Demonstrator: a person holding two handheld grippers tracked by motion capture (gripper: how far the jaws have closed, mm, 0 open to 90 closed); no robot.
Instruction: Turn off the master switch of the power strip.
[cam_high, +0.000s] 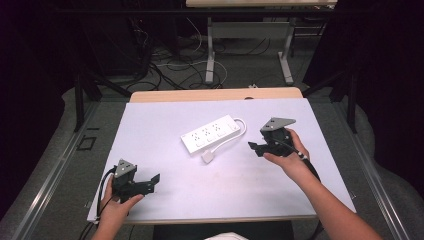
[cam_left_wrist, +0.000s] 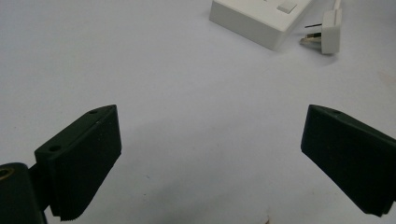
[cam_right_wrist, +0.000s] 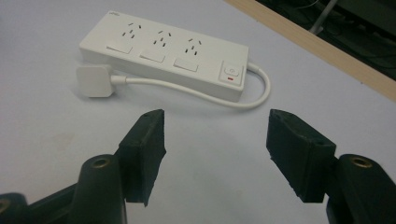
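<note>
The left gripper (cam_high: 150, 181) sits near the desk's (cam_high: 165, 120) front left corner, held in the left hand (cam_high: 116, 207). Its jaws stand wide apart with only bare desk surface between them, holding nothing. From the left gripper view, the strip's corner (cam_left_wrist: 261, 18) and the plug (cam_left_wrist: 329, 32) lie well ahead, up and to the right, far from the jaws.

Farther in, the right gripper (cam_high: 256, 146) is held above the desk's right half by the right hand (cam_high: 292, 152), pointing left toward the middle. Its jaws are partly open and grip nothing. In the right gripper view the gap between them frames bare desk, with the cord's loop just beyond.

The power strip (cam_high: 212, 132) lies flat at the desk's centre, angled, three sockets and a switch facing up. It is near the right gripper, just left of its jaws, not touching. Its white cord (cam_right_wrist: 224, 100) curls from the switch end back along the near side to the plug (cam_high: 208, 157), which rests beside the strip's near end
</note>
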